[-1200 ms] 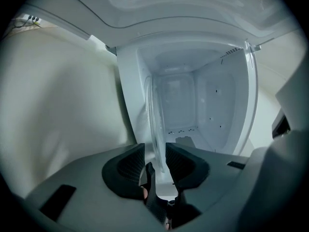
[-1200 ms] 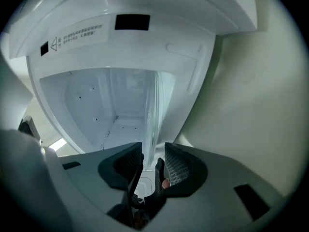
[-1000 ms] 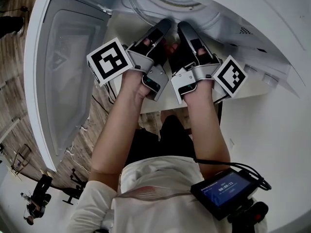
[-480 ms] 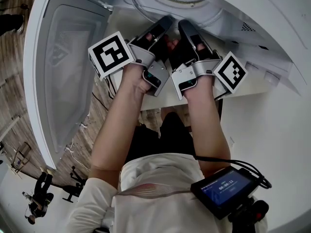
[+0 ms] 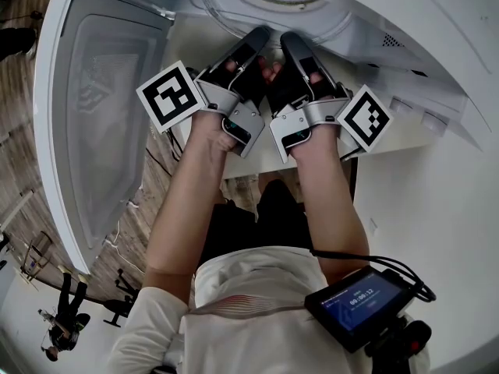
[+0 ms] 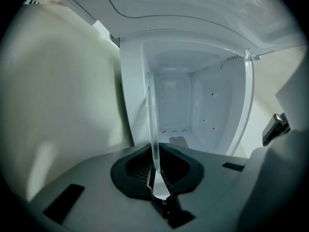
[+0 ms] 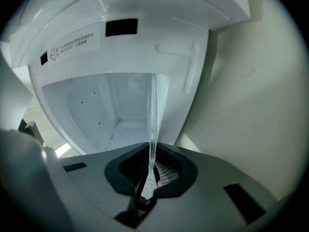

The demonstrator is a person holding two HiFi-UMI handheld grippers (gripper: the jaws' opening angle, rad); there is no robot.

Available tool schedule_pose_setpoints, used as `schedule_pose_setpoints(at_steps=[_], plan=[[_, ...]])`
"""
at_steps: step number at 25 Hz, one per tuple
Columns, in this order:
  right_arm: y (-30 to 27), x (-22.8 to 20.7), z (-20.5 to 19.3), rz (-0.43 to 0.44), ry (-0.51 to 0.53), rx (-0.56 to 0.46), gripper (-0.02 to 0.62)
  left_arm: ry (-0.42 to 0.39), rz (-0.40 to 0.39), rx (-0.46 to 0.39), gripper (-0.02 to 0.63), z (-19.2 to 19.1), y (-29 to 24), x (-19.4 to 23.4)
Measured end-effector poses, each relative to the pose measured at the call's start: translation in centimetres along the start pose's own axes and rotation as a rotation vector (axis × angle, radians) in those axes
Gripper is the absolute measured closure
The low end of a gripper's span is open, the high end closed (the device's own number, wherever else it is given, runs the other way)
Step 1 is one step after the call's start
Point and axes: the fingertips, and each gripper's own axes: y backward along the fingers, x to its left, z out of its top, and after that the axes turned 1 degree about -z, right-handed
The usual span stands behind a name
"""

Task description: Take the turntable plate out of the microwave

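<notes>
Two narrow grips meet on one piece of glass. The left gripper (image 6: 157, 170) has its jaws closing on the rim of the turntable plate (image 6: 154, 124), which runs edge-on up between the pads. The right gripper (image 7: 148, 173) is closing the same way, with the same clear rim between its jaws. From above, both point level into the open microwave (image 5: 390, 22), side by side and nearly touching. The plate lies inside the white cavity (image 6: 193, 100), its near edge at the front opening where the jaws meet it. The door (image 5: 101, 115) hangs wide open on the left.
</notes>
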Motion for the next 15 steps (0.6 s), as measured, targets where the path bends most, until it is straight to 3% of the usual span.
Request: schedule_pose_setpoints(at_steps=[15], plan=[[-0.1, 1.3, 0.1, 0.056, 0.069, -0.002, 0.558, -0.015, -0.081, -0.018, 0.554, 0.3, 0.1, -1.0]])
